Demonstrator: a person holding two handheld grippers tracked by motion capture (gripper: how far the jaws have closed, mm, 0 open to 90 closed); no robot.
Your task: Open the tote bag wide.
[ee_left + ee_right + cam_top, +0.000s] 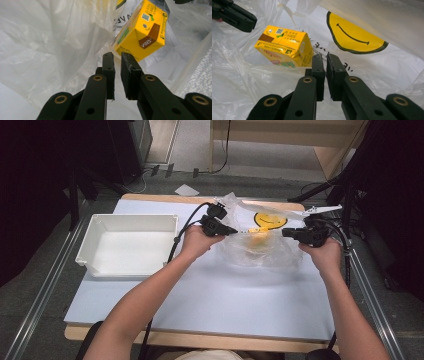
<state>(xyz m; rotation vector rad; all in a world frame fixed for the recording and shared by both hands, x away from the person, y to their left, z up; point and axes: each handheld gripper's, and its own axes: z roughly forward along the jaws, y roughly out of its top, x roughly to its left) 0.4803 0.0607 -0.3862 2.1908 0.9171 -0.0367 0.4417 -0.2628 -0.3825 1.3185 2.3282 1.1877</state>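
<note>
A clear plastic bag (260, 251) with a yellow smiley face print (270, 220) sits on the right half of the white table. A yellow drink carton (258, 239) lies inside it. My left gripper (234, 231) pinches the bag's left side and my right gripper (285, 232) pinches its right side, so the film is stretched between them. In the left gripper view the jaws (117, 56) stand almost together on thin film, with the carton (140, 37) just beyond. In the right gripper view the jaws (324, 58) are nearly closed on film beside the carton (283, 46).
An empty white bin (100, 227) stands on the table's left half. Bare table top (215, 305) lies between the bag and the near edge. The left gripper (237, 16) shows at the top left of the right gripper view. Dark stands and cables line the right edge.
</note>
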